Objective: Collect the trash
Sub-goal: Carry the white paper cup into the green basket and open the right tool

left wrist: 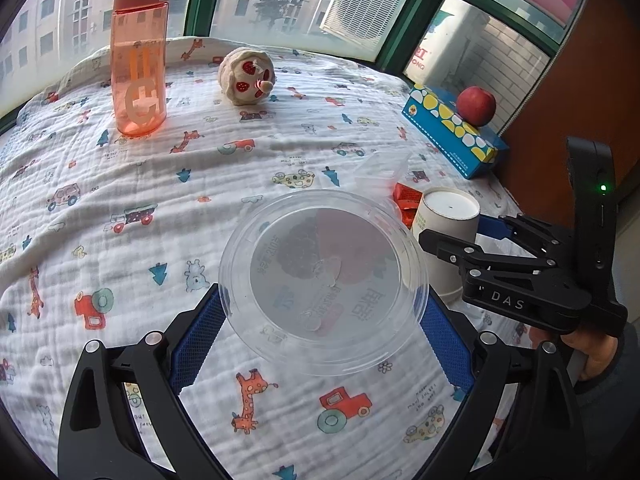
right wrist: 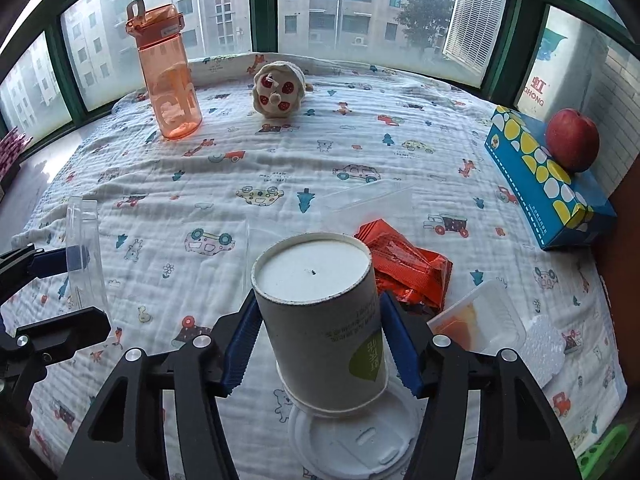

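Collection under way on the cloth-covered table (right wrist: 280,168). Left tongs (left wrist: 324,320) clamp the clear round plastic lid (left wrist: 324,284); right tongs (right wrist: 316,340) grip the upturned white paper cup (right wrist: 320,320). Orange foil wrapper (right wrist: 408,268), flat white cup lid (right wrist: 352,444) and clear sauce tray (right wrist: 480,320) remain uncollected.

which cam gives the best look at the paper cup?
Right wrist. The paper cup sits upside down, centred between the right gripper pads, which press its sides, its rim on a white lid. In the left wrist view the cup is at the right edge, partly hidden behind the clear plastic container and the right gripper.
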{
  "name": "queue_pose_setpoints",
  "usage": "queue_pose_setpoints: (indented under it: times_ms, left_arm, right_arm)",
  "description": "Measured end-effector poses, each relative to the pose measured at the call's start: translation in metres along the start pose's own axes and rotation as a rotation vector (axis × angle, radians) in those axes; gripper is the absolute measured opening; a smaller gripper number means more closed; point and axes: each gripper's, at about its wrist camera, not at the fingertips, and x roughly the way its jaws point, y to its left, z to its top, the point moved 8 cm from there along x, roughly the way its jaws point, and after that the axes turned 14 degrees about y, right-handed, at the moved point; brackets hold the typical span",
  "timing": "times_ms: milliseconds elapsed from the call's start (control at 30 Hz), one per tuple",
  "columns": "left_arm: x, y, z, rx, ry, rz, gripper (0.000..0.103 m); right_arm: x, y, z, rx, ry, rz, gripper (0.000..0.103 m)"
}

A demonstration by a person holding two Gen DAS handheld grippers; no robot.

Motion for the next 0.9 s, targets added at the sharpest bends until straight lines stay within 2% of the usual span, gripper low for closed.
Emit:
queue_pose_setpoints:
  times_ms: [300, 600, 900]
  left_arm:
    - [-0.008, -0.016, -0.004, 0.016, -0.008, -0.001, 0.092]
    - [-0.020, -0.056, -0.007, 0.069, -0.027, -0.016, 0.092]
    - [-0.020, -0.108, -0.014, 0.148, -0.022, -0.051, 0.092]
  right_arm:
    - [-0.047, -0.012, -0.020, 0.070, -0.084, 0.053, 0.057]
    - [-0.109, -0.045, -0.053, 0.180, -0.200, 0.082, 0.057]
    - [-0.140, -0.087, -0.105, 0.278, -0.225, 0.032, 0.057]
